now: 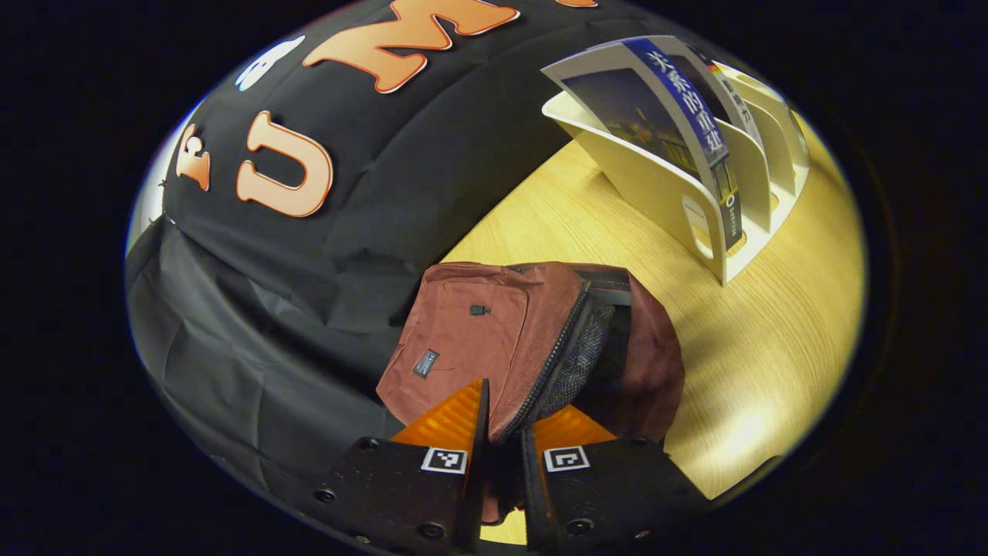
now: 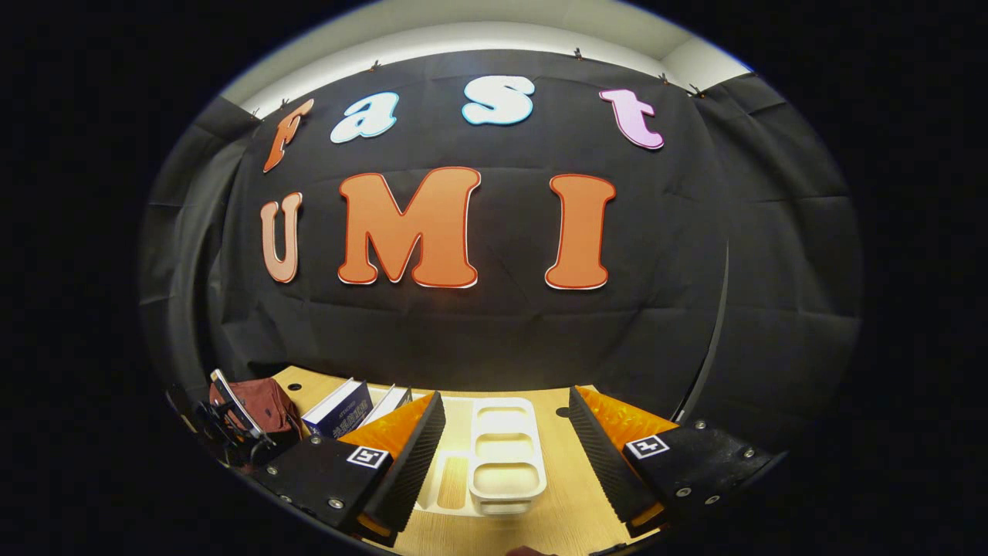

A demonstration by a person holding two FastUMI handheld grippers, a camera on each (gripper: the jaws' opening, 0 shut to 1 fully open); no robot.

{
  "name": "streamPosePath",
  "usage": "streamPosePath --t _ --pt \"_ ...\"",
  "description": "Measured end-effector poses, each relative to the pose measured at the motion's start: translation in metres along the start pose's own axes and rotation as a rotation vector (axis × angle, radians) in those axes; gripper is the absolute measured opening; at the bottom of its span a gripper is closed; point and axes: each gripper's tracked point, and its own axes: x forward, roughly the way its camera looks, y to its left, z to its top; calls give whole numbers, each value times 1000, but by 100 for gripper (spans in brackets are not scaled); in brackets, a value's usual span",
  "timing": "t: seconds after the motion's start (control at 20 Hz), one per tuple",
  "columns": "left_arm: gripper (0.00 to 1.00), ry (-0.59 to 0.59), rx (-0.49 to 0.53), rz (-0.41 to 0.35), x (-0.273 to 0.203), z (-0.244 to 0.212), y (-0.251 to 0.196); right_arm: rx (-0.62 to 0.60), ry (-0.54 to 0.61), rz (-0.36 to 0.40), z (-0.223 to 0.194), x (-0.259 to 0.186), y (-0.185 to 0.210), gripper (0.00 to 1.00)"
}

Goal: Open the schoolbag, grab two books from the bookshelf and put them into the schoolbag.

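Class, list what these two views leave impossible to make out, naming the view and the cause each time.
- Schoolbag interior, left gripper view: dark behind the opened zip.
- Whether the left gripper jaws pinch the bag's edge: the contact is hidden.
- Books, right gripper view: partly behind the right gripper.
- Bookshelf far slots, left gripper view: hidden by the front book.

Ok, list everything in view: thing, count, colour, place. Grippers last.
schoolbag: one, reddish-brown, on the table by the booth wall, zipper open.
bookshelf: one, cream, slotted, on the table beyond the schoolbag.
books: at least two, blue and dark covers, standing in the bookshelf slots.
table: one, light wood.
booth wall: black cloth, behind the table.
left gripper: one, fingers closed on the schoolbag's zipper edge.
right gripper: one, open, held above the bookshelf, gripping nothing.
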Motion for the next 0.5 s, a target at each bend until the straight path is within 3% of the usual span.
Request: streamPosePath --t 0.2,0.3,0.5 --pt "22 30 24 -97 -9 13 22 -11 66 96 -8 4 19 96" --pt "16 40 -12 -162 -11 16 29 -34 93 137 -9 6 33 96" --pt "12 47 -76 -303 -8 21 47 -77 127 155 -5 9 67 96"
